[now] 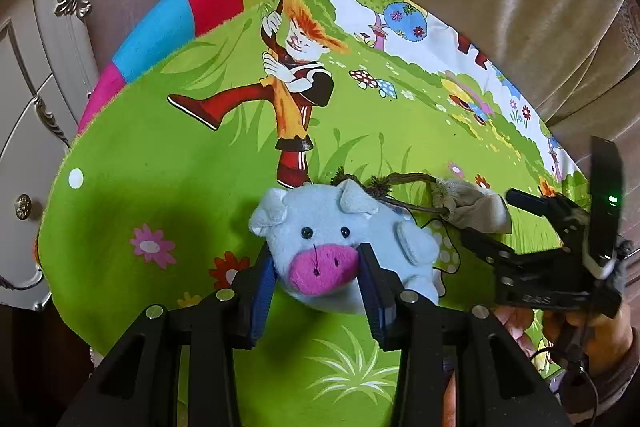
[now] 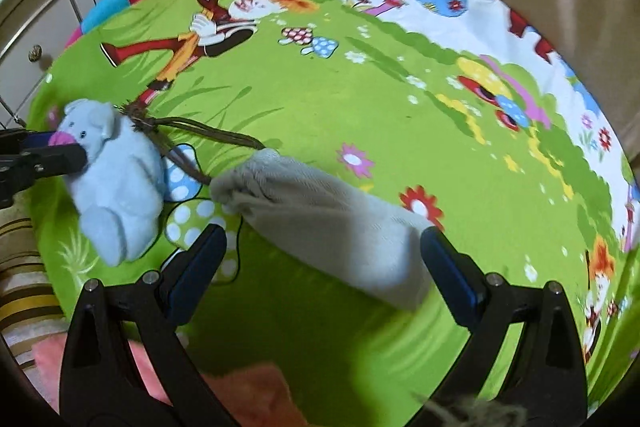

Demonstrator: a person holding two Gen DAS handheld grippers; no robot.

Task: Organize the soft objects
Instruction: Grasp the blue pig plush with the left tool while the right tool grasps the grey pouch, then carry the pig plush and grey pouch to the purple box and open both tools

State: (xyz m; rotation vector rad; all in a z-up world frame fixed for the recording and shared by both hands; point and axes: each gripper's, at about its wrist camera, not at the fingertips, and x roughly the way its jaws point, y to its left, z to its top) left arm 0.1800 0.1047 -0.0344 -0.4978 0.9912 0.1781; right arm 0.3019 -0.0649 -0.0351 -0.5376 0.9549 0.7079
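Now the right hand-held gripper [image 2: 320, 259] is spread wide, and the grey drawstring pouch [image 2: 328, 223] lies just ahead between its fingers, slanting long-ways up to the left. Over there, the left hand-held gripper [image 1: 316, 279] pinches the blue pig toy [image 1: 336, 243] by its snout.

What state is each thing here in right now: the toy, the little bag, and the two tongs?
Blue pig plush: gripped at the snout, lying on the green cartoon mat.
Grey drawstring pouch: lying flat, mouth cinched, brown cords trailing to the pig.
Left tongs: shut on the pig's head.
Right tongs: open wide, straddling the pouch, not pressing it.
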